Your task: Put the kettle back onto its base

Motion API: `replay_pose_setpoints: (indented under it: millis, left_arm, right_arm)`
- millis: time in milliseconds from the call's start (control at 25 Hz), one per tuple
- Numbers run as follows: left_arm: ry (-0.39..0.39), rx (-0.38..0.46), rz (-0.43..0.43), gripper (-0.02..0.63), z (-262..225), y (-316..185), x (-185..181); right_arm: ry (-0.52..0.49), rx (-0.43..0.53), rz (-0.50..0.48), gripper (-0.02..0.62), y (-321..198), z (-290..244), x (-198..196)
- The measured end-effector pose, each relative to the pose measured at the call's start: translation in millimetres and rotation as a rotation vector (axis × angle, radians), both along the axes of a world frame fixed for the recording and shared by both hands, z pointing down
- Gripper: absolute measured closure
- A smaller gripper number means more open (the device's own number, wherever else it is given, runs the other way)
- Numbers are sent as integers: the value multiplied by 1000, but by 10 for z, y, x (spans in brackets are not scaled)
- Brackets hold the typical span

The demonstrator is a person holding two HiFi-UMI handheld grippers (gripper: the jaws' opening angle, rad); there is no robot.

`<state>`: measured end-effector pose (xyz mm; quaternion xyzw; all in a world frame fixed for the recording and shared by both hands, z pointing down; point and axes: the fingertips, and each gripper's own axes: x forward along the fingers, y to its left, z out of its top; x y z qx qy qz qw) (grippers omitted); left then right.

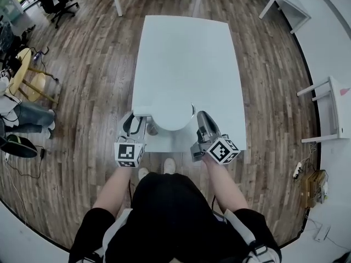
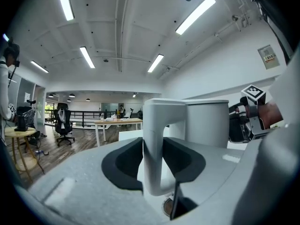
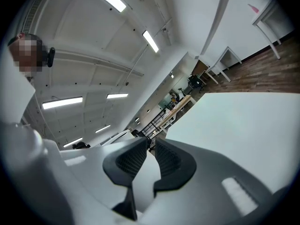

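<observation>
The white kettle [image 1: 171, 119] stands on the white table [image 1: 186, 59] at its near edge, between my two grippers. In the left gripper view its upright handle [image 2: 154, 149] rises between the jaws, and the round body [image 2: 206, 123] is just behind it. My left gripper [image 1: 137, 124] [image 2: 154, 165] is open, with a gap on each side of the handle. My right gripper [image 1: 202, 120] [image 3: 151, 146] hovers at the kettle's right side, shut with nothing in it. I cannot make out the kettle's base.
Wooden floor surrounds the table. A black office chair [image 1: 57, 1] and a wooden stool [image 1: 27, 78] stand at the left, near a seated person's legs [image 1: 24, 116]. A white desk [image 1: 285, 1] and a white rack [image 1: 329, 111] are on the right. A power strip [image 1: 299, 170] lies on the floor.
</observation>
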<state>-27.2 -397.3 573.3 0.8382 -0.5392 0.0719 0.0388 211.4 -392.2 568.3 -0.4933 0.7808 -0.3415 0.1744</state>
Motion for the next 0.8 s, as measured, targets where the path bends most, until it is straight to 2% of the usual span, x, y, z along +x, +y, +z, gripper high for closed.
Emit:
replay_pose_setpoints:
  millis: [240,600,800]
  left_arm:
    - [43,2,27,465,-85,239,-174]
    - [118,57,54,469,-508,593,-601]
    - [144,85,87,571,-672,830,-793]
  right_arm:
    - [31,33,70,540,303,-131,4]
    - [164,96,116,558,929,-401,-365]
    - [220,141,148,584,1239,-557,-592]
